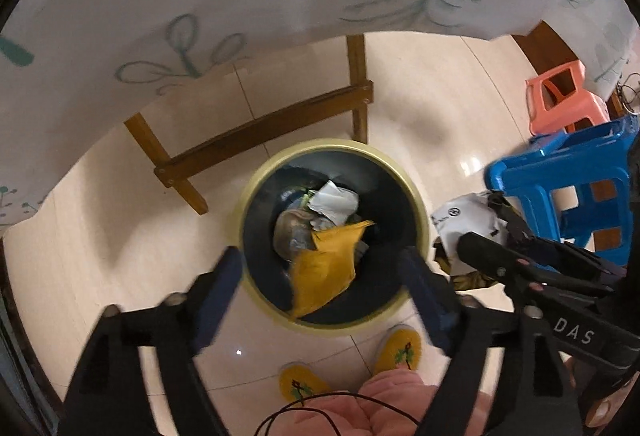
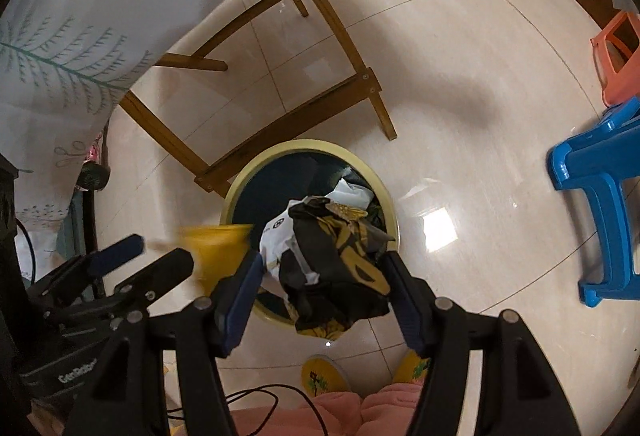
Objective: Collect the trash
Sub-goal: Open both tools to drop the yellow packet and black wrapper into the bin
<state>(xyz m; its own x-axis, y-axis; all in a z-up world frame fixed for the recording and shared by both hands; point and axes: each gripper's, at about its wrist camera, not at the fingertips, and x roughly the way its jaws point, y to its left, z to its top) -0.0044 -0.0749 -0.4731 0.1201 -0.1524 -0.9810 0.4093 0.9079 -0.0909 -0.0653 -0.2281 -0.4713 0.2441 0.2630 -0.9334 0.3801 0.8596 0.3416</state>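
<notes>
Above the bin (image 1: 408, 187), the left hand-held gripper (image 1: 324, 288) gapes empty; the right (image 2: 320, 276) clamps crumpled wrappers (image 2: 336, 260).

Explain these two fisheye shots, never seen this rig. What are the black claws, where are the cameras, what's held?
No robot arm: a person carries a two-finger gripper in each hand, with a camera on each looking down along its fingers.

The left wrist view shows the left gripper open over a round bin on the tiled floor. A yellow wrapper is dropping free into it, onto other paper scraps.

The right wrist view shows the right gripper over the same bin, a crumpled black, gold and white bag between its pads, apparently still gripped.

Around: a wooden table frame under a printed cloth, a blue stool, an orange stool, and the person's yellow slippers.
</notes>
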